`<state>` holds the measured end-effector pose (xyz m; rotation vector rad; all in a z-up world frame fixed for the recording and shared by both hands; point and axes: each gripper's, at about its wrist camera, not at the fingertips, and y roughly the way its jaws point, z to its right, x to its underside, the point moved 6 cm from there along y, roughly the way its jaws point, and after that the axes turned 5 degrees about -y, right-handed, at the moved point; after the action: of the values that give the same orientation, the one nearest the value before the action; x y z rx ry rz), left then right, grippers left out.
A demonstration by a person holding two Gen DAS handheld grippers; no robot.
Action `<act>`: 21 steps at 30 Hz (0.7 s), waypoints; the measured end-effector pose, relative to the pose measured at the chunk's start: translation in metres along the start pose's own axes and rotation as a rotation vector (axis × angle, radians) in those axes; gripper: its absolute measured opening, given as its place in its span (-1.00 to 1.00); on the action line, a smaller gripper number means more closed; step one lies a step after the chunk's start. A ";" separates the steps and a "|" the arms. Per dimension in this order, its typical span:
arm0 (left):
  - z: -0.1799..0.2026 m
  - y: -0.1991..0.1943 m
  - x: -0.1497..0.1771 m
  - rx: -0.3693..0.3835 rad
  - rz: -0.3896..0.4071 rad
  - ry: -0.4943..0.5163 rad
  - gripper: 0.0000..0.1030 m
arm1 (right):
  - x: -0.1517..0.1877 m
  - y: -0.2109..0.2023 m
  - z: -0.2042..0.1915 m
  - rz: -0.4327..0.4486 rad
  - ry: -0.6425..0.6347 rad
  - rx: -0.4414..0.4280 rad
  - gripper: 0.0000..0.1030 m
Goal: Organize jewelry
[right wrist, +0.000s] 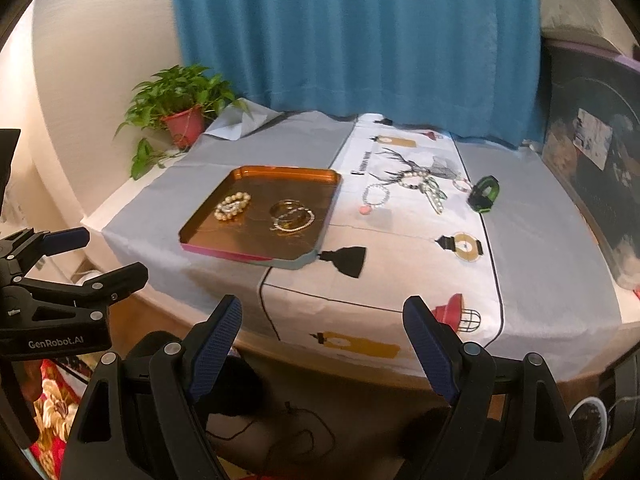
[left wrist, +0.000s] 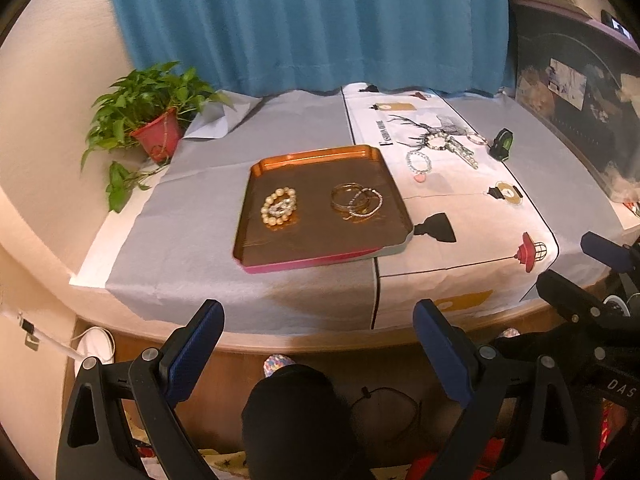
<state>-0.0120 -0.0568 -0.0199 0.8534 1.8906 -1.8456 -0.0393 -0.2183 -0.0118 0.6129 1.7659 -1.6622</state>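
Observation:
A copper tray [left wrist: 256,176] [right wrist: 240,172] sits mid-table. It holds a pearl bracelet [left wrist: 279,205] [right wrist: 232,206] on the left and a pile of gold and silver bangles [left wrist: 357,201] [right wrist: 292,215] on the right. Loose on the printed cloth right of the tray lie a beaded bracelet with a pink charm [left wrist: 419,163] [right wrist: 375,196], a pearl bracelet [left wrist: 438,140] [right wrist: 414,180], a silver chain [left wrist: 464,152] [right wrist: 434,198] and a small pink bracelet [left wrist: 478,139] [right wrist: 463,185]. My left gripper [left wrist: 320,340] and right gripper [right wrist: 322,340] are both open and empty, held before the table's front edge.
A green and black object [left wrist: 501,145] [right wrist: 485,194] sits right of the loose jewelry. A potted plant [left wrist: 158,130] [right wrist: 184,120] stands at the back left. A blue curtain [left wrist: 312,20] hangs behind. A dark container [right wrist: 592,168] stands at the right edge.

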 end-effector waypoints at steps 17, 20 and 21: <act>0.109 0.106 -0.103 0.170 -0.081 0.083 0.83 | 0.002 0.062 0.151 -0.049 0.191 0.159 0.61; 0.139 0.137 -0.126 0.208 -0.097 0.113 0.83 | -0.004 0.086 0.189 -0.057 0.230 0.191 0.61; 0.146 0.148 -0.132 0.212 -0.104 0.125 0.83 | -0.006 0.096 0.201 -0.063 0.244 0.196 0.61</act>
<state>0.1602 -0.2288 -0.0604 0.9759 1.8676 -2.1308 0.0585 -0.4079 -0.0755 0.8892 1.8179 -1.8853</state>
